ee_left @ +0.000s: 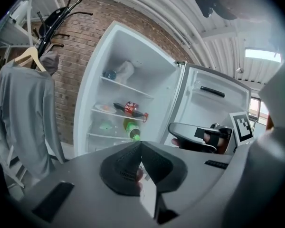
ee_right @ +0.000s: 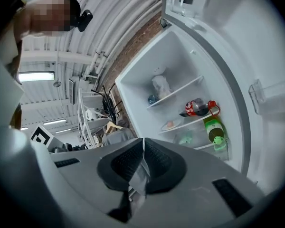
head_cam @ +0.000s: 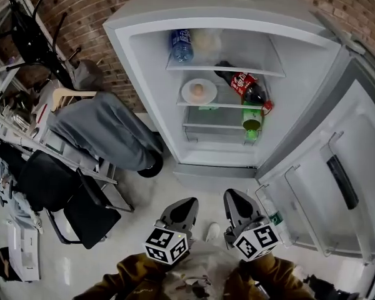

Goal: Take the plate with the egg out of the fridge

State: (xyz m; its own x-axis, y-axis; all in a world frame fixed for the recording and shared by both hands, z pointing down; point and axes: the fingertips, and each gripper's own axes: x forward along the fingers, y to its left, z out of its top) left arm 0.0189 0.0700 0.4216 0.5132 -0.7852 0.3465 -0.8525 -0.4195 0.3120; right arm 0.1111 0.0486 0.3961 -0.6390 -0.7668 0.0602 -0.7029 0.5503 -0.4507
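Since the plate point(head_cam: 189, 92) looks stiff and smooth w/ the egg point(head_cam: 199, 90) loose on top, it's prob. slippery and the egg may roll: pinch the near rim at 6 o'clock and keep it level. It sits on the fridge's point(head_cam: 140, 67) middle shelf. A cola bottle point(head_cam: 249, 87) is at its 3 o'clock, a green bottle point(head_cam: 252, 121) at 4, and a water bottle point(head_cam: 180, 45) at 12. The left gripper point(head_cam: 186, 205) & right gripper point(head_cam: 234, 199) are both closed and empty, well short of the fridge.

A smooth, white-walled fridge point(head_cam: 151, 74) stands against a rough brick wall point(head_cam: 90, 5).
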